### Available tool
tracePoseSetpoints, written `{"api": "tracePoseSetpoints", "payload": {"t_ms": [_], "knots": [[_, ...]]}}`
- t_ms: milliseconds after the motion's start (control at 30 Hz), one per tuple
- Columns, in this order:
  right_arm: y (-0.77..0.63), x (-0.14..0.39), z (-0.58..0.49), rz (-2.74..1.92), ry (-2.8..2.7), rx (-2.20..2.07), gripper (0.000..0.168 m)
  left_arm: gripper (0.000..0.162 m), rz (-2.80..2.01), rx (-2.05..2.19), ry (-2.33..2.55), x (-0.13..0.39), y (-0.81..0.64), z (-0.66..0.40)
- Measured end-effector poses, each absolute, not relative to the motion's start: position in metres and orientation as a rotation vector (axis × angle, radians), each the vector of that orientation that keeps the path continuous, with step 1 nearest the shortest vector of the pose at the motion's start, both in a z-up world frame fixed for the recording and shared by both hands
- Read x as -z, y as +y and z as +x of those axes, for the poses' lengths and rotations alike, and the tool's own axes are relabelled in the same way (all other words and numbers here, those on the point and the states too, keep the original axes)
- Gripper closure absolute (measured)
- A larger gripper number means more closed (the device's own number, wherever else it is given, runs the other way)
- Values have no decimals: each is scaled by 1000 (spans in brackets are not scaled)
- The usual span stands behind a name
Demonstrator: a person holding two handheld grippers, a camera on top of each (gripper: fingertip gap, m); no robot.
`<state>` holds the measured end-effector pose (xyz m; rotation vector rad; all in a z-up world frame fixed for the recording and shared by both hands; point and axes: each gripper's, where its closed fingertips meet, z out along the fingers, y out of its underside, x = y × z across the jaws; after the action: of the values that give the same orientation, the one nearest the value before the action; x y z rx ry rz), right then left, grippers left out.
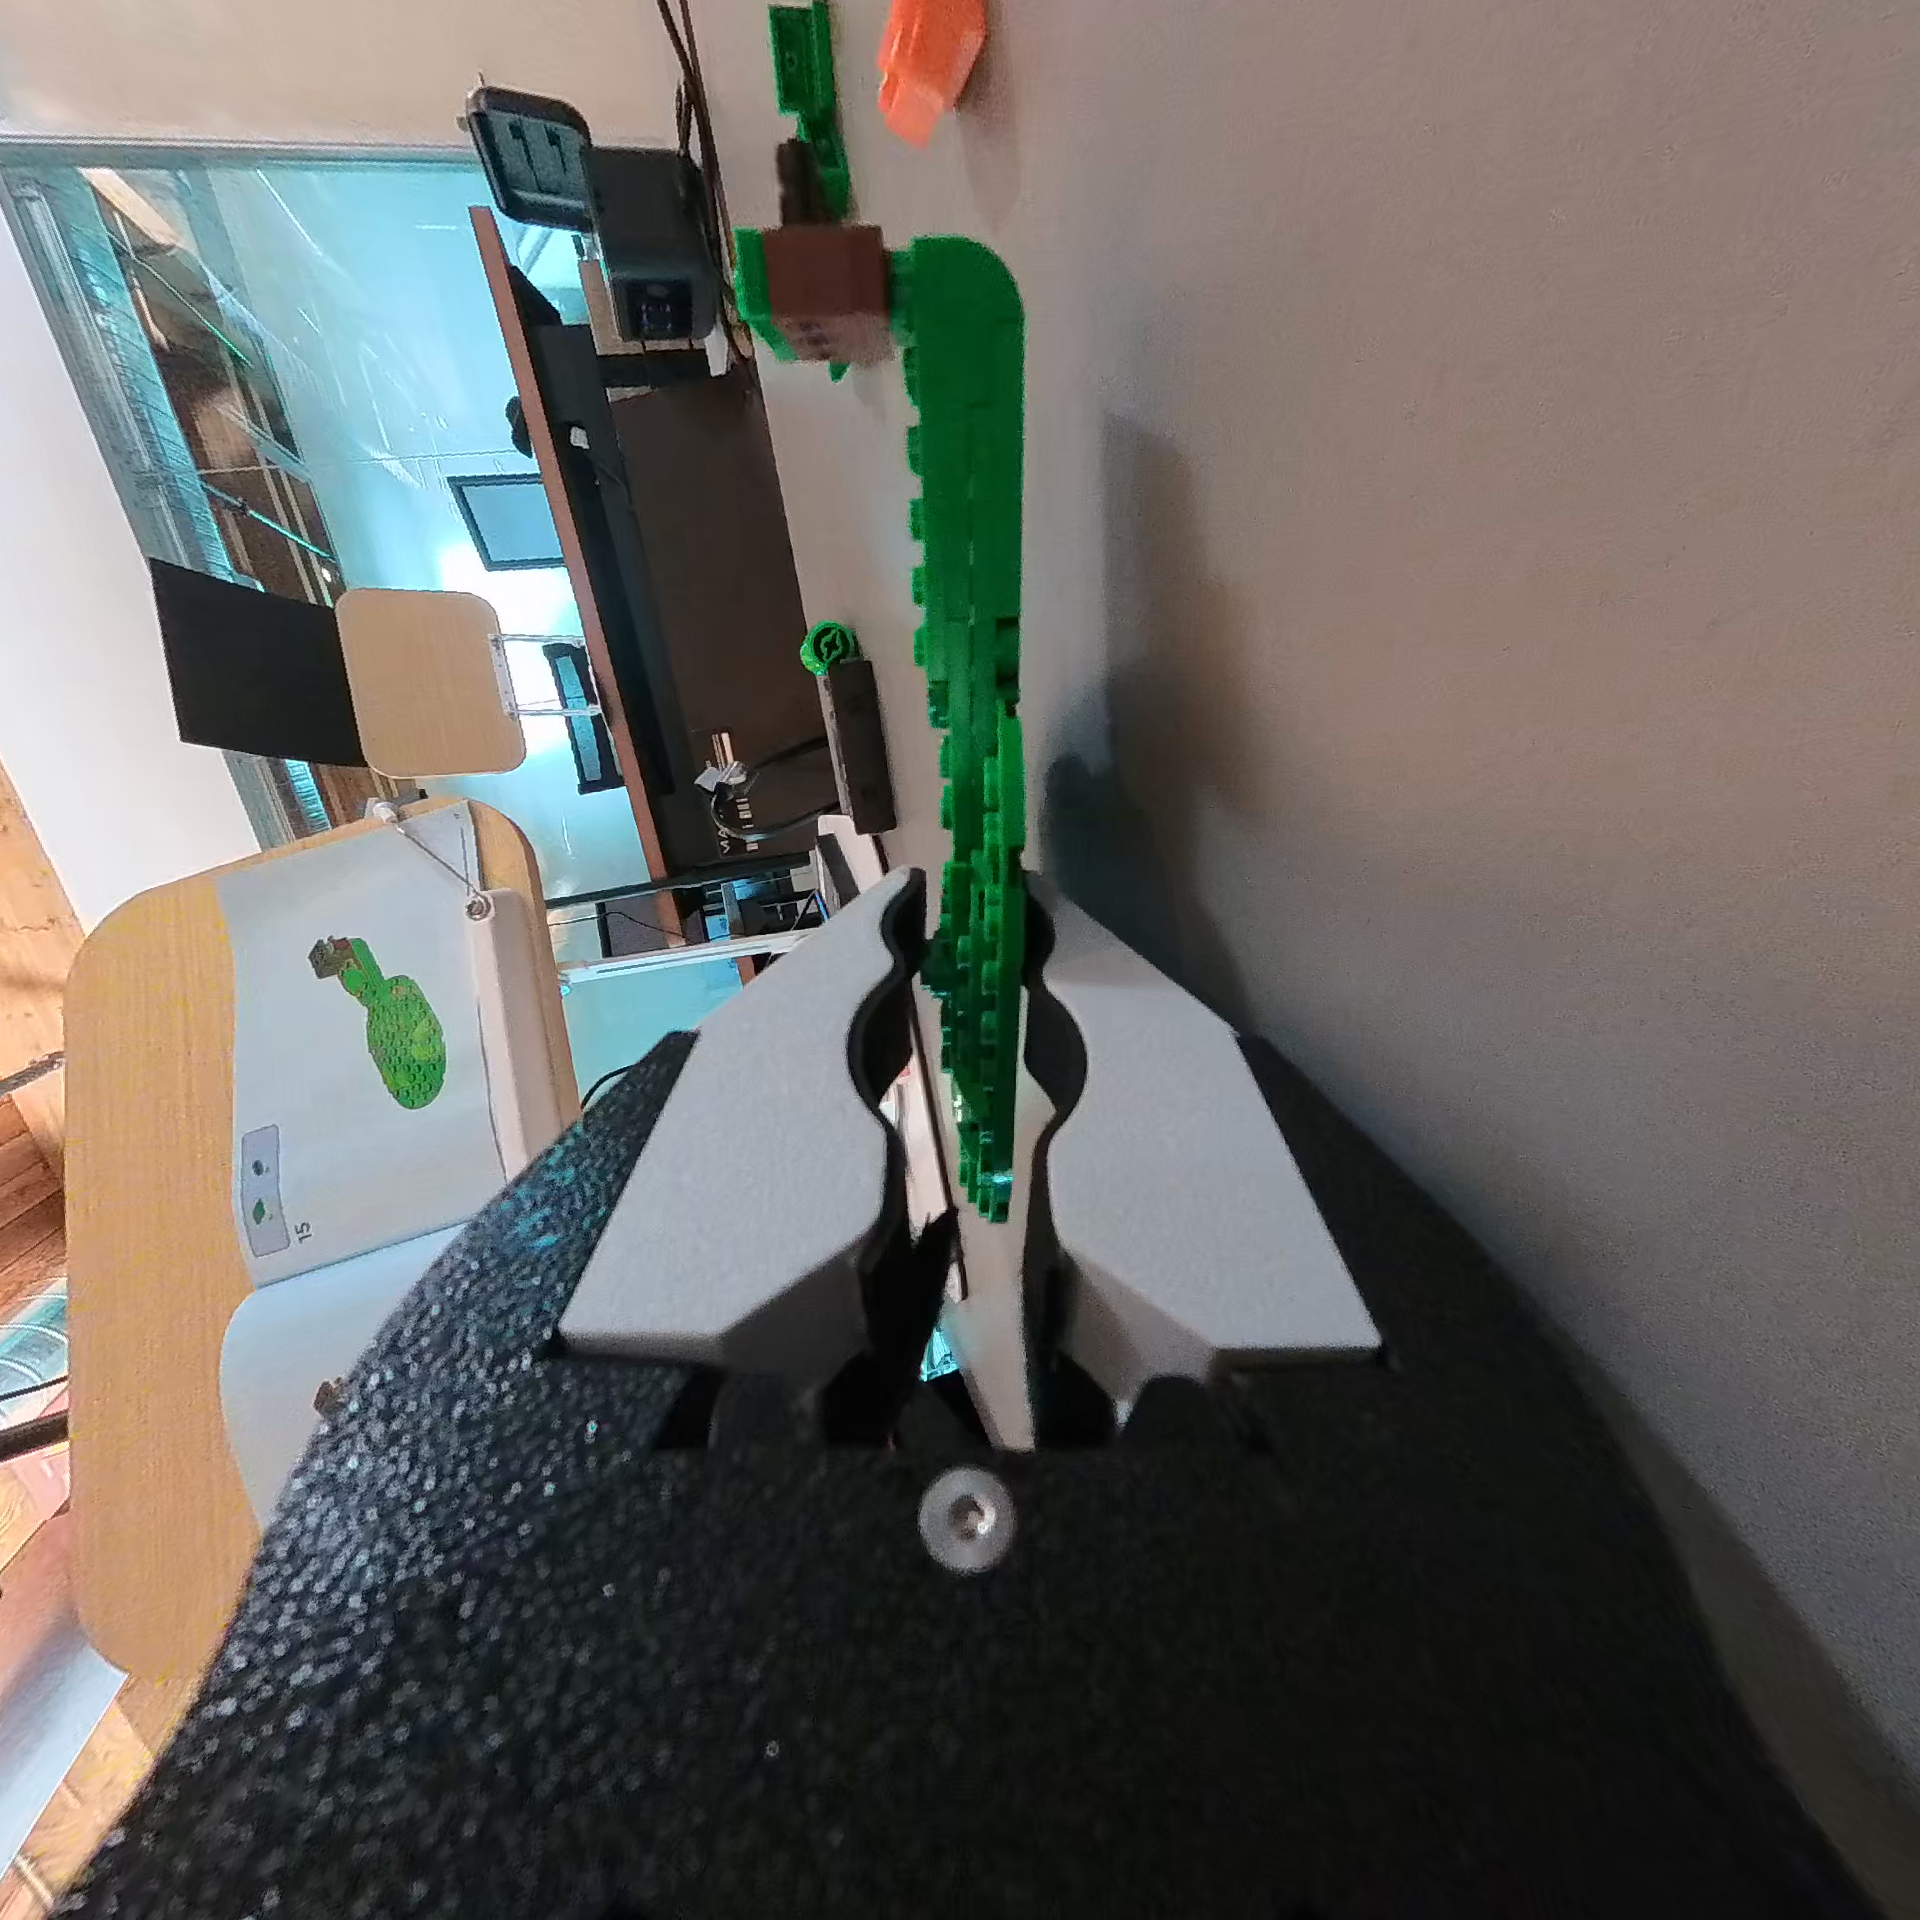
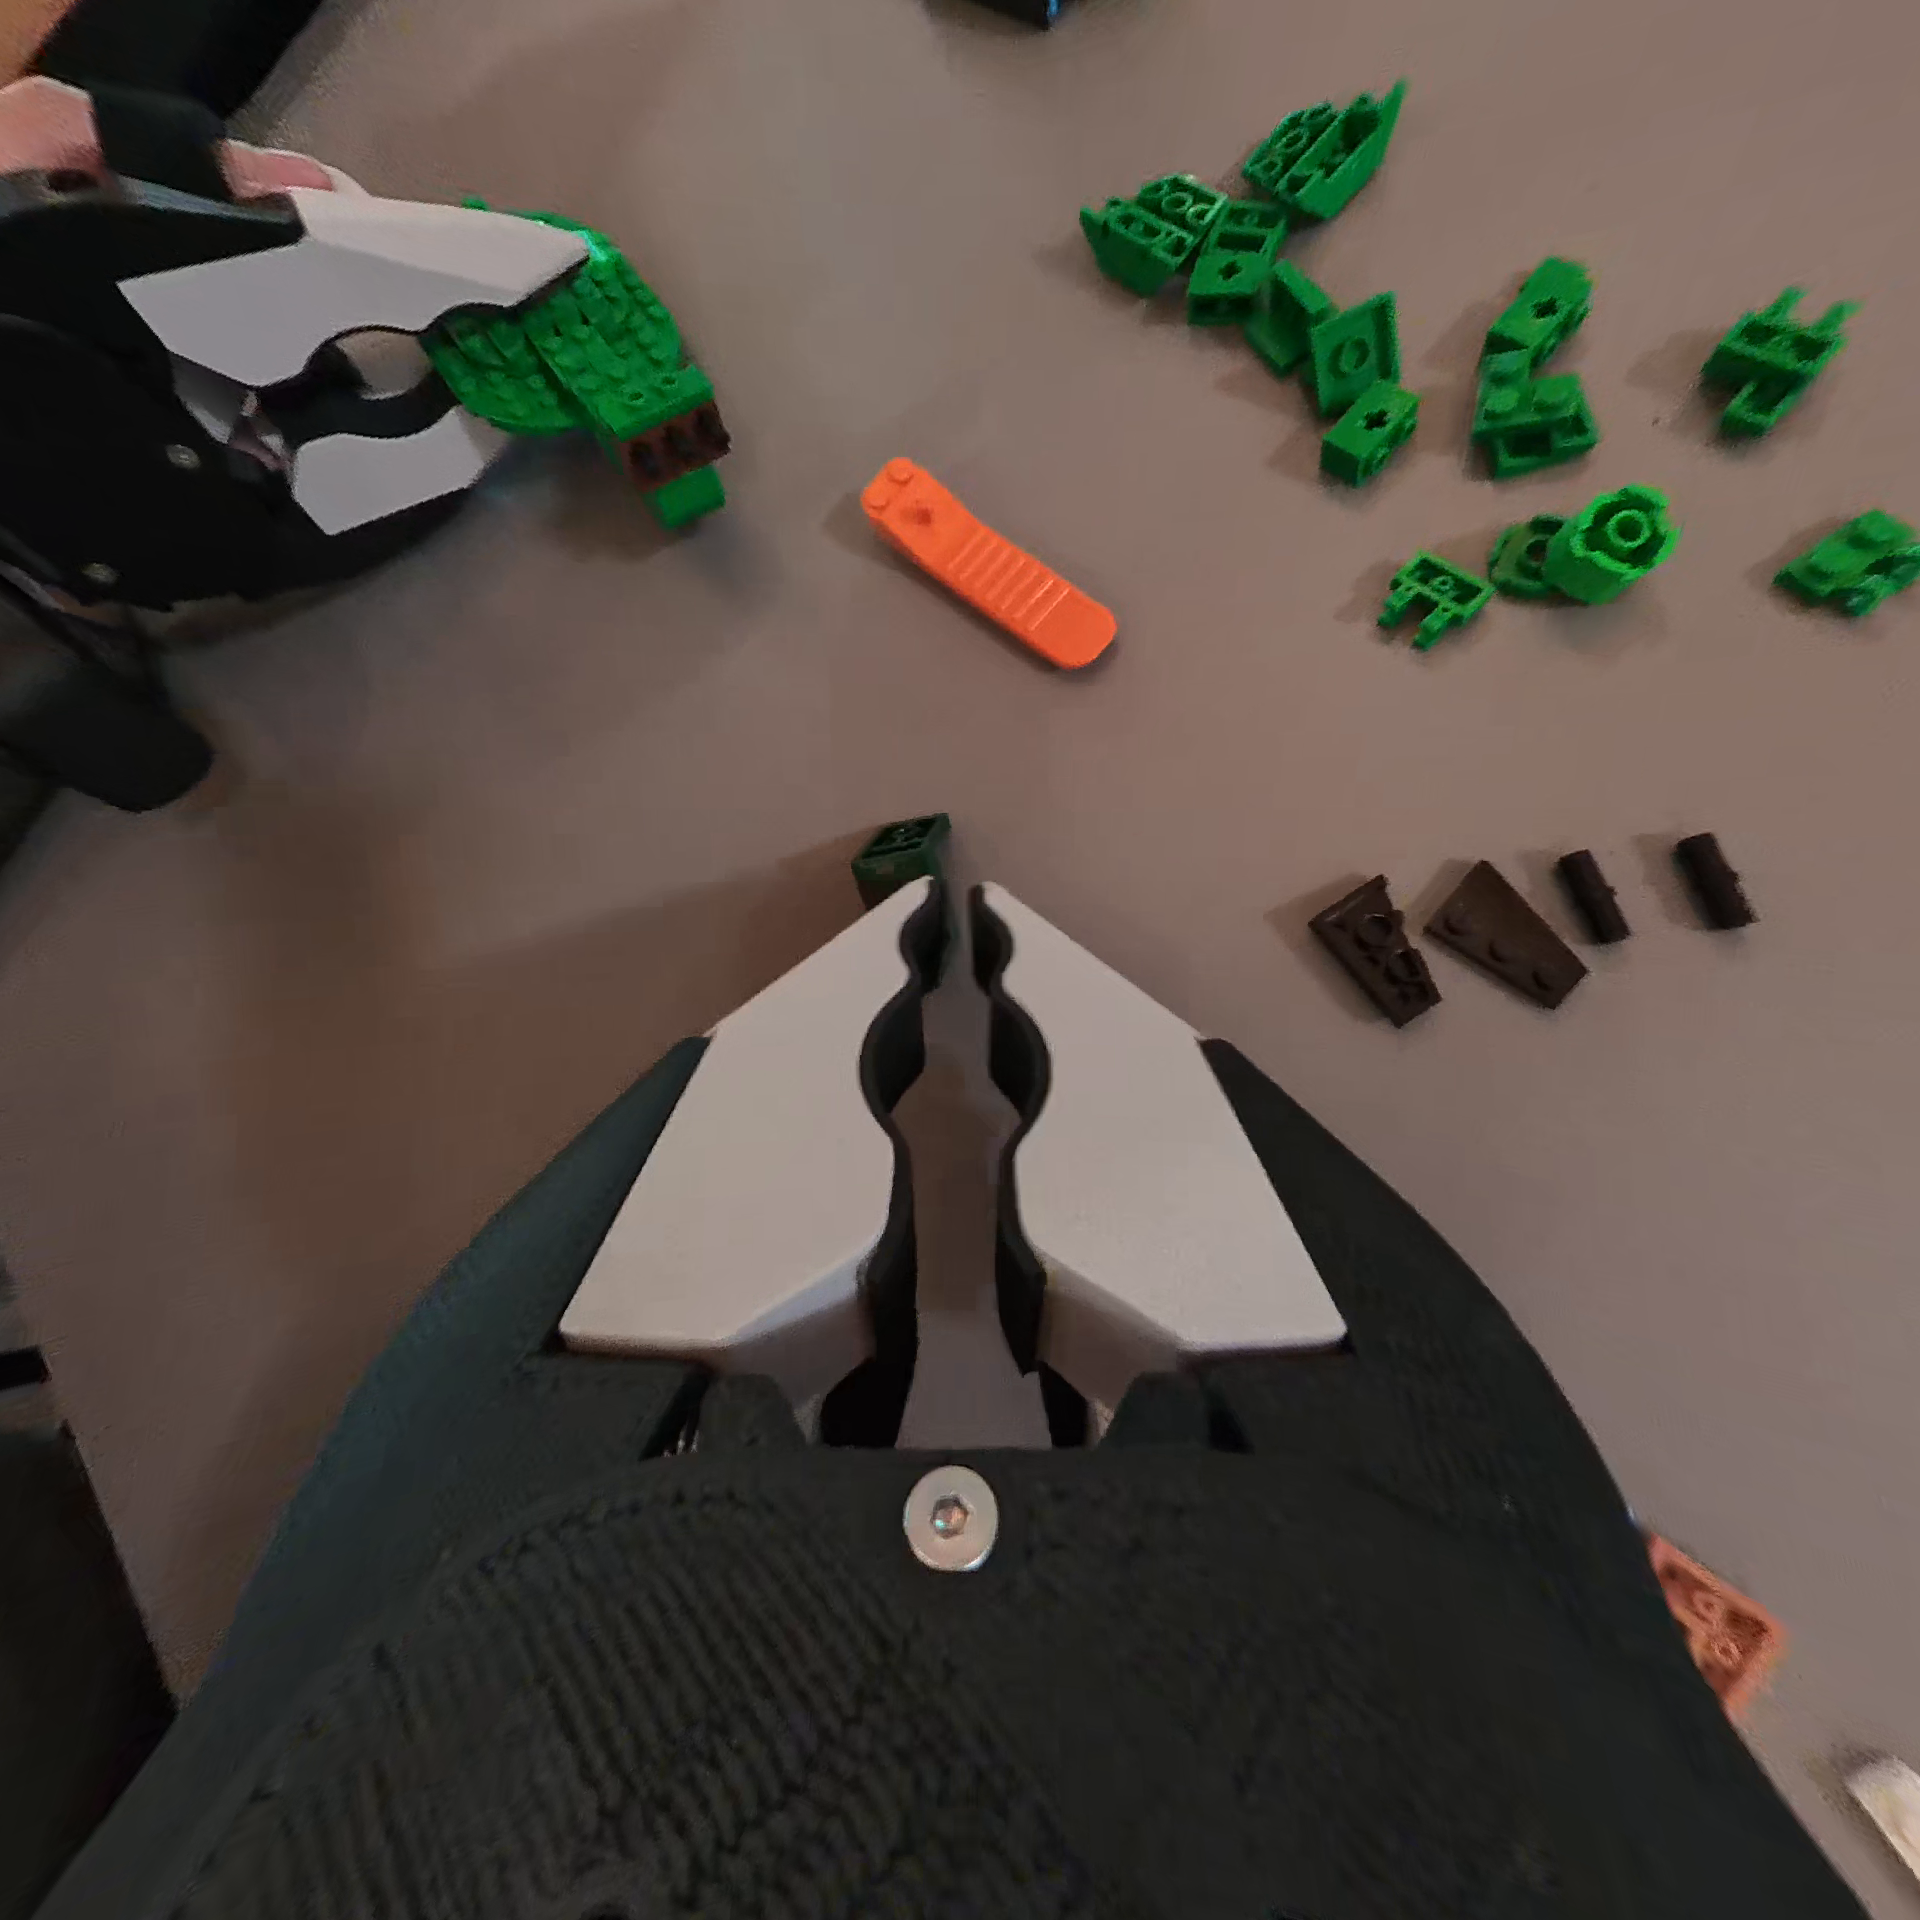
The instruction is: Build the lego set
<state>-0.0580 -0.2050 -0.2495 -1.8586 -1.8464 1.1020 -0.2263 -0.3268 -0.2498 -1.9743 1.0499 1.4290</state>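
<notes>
Gripper on the left (image 2: 457,358), seen at ten o'clock in the right wrist view, lies nearly level over the grey tabletop (image 2: 623,748), rolled onto its side with one grey finger (image 2: 416,260) above and the other below, a person's hand (image 2: 62,135) behind it at the frame's edge. It is clamped on the near end of the green lego build (image 1: 971,665), a long studded plate assembly held edge-on in the left wrist view, stretching away toward twelve o'clock and ending in a brown block (image 1: 831,291). Past the build's tip at four o'clock from it, an orange brick separator (image 2: 987,566) lies flat. Below that, at the centre of the view, the right gripper (image 2: 958,902) points down at the tabletop from above, its jaws drawn almost together with only a thin gap between the tips; a small dark green brick (image 2: 899,847) sits just beside the left tip at eleven o'clock, and I cannot tell whether it is touched. Toward one o'clock a scatter of loose green pieces (image 2: 1340,343) spreads across the tabletop. At three o'clock from the right gripper, four black pieces (image 2: 1507,935) lie in a row, two wedge plates and two small pins.
</notes>
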Motion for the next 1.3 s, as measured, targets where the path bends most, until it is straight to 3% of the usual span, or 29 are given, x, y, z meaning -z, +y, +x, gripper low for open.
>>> {"api": "tracePoseSetpoints", "payload": {"t_ms": [133,233,333,500,567,767,1033,1300], "knots": [[-207,247,-49,-2000,-1775,-1156,139,149,-1973,-1430,1051,249,-327,-226],[-214,250,-44,-2132,-1720,-1264,132,149,-1972,-1433,1056,249,-327,-226],[-217,253,-45,-2196,-1650,-1369,133,149,-1972,-1429,1059,250,-327,-225],[-219,260,-48,-2219,-1629,-1391,161,148,-1973,-1426,1062,250,-326,-224],[-223,260,-50,-2165,-1679,-1369,163,148,-1971,-1430,1065,250,-326,-224],[-233,225,-70,-1633,-1782,-1292,165,149,-1952,-1425,1081,249,-324,-219],[-265,148,-80,-485,-1720,-657,165,149,-1706,-1385,1163,228,-313,-182],[-298,167,-90,-76,-1848,-345,165,149,-1688,-1251,1307,244,-311,-158]]}}
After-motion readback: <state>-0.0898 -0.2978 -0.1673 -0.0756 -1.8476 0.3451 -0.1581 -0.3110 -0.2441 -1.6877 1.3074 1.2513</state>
